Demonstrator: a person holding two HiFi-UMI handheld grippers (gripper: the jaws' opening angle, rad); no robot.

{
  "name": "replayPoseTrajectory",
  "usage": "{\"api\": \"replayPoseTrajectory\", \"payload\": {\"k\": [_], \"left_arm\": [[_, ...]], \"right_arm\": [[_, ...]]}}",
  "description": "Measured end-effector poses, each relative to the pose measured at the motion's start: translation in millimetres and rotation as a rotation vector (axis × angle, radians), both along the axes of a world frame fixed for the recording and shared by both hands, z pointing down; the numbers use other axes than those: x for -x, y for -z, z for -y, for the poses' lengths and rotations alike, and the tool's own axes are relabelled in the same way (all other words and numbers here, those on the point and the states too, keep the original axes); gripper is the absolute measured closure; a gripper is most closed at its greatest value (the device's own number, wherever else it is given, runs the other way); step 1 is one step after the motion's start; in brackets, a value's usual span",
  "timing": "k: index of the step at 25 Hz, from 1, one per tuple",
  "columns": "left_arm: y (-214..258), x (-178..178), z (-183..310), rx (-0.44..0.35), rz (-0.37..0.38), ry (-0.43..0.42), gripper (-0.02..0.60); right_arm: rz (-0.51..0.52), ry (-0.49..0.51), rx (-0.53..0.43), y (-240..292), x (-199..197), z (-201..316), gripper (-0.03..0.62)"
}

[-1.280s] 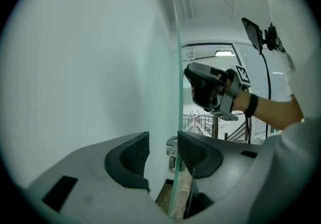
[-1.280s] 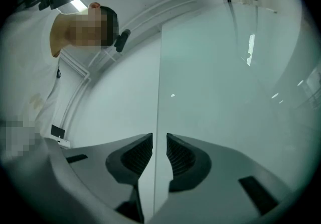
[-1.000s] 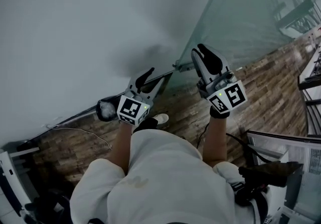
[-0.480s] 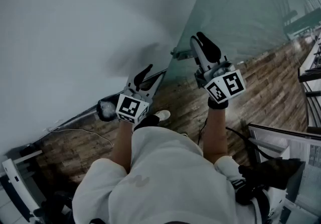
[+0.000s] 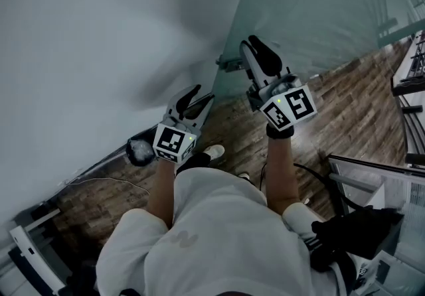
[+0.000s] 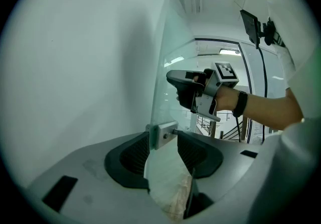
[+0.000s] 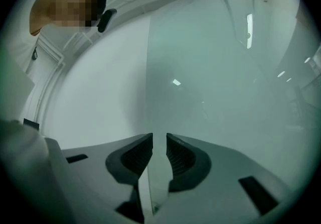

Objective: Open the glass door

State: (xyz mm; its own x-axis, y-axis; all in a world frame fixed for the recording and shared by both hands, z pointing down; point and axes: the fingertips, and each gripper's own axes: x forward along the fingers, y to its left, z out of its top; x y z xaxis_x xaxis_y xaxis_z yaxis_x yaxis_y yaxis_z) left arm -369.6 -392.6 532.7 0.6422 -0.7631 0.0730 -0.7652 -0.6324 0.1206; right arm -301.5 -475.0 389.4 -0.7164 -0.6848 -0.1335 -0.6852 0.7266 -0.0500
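White wall [image 5: 99, 22] fills the head view from 9 to 12 o'clock, and brown wooden floor [image 5: 345, 95] runs below it from 8 to 3 o'clock. The glass door [image 5: 319, 2] stands upright at 1 o'clock, with one edge next to the wall. A small metal clamp [image 5: 229, 62] sits on that edge, near the bottom. A person in a white shirt [image 5: 212, 235] holds both arms out toward 12 o'clock. The left gripper [image 5: 199, 97] is at 7 o'clock from the clamp, near it but apart from it. Its fingers [image 6: 131, 155] are released and stand wide apart. In the left gripper view the glass edge and the clamp show in the gap ahead, and no pad presses on them. The right gripper [image 5: 255, 46] is at 2 o'clock from the left one, just beside the clamp, in front of the glass. Its fingers [image 7: 134, 160] are a little apart and grasp nothing; I cannot tell if the tips touch the glass
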Motion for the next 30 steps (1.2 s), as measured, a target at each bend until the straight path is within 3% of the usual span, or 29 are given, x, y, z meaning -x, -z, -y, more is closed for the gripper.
{"api": "replayPoseTrajectory", "payload": {"k": [2, 5, 8, 15, 18, 26, 30], "left_arm": [[-2, -3, 5, 0.003, -0.001, -0.007, 0.403], [-3, -8, 11, 0.005, -0.005, -0.018, 0.403], [-5, -9, 16, 0.013, 0.001, -0.033, 0.403], [4, -33, 18, -0.002, 0.001, -0.1, 0.41], [14, -47, 14, -0.014, -0.018, -0.126, 0.53], [47, -127, -1, -0.034, -0.051, -0.298, 0.537], [75, -198, -9, -0.032, -0.045, -0.447, 0.54]], "right_arm": [[-0.004, -0.006, 0.0, -3, 0, 6, 0.508], [0.036, 0.017, -0.003, -3, -7, 6, 0.591], [0.059, 0.057, -0.018, -2, -8, 1, 0.591], [0.038, 0.017, -0.009, -2, -8, 4, 0.591], [-0.001, -0.053, 0.035, -11, -15, 6, 0.591], [0.084, -0.265, 0.14, -9, -112, -31, 0.591], [0.126, -0.481, 0.147, 11, -200, -64, 0.591]]}}
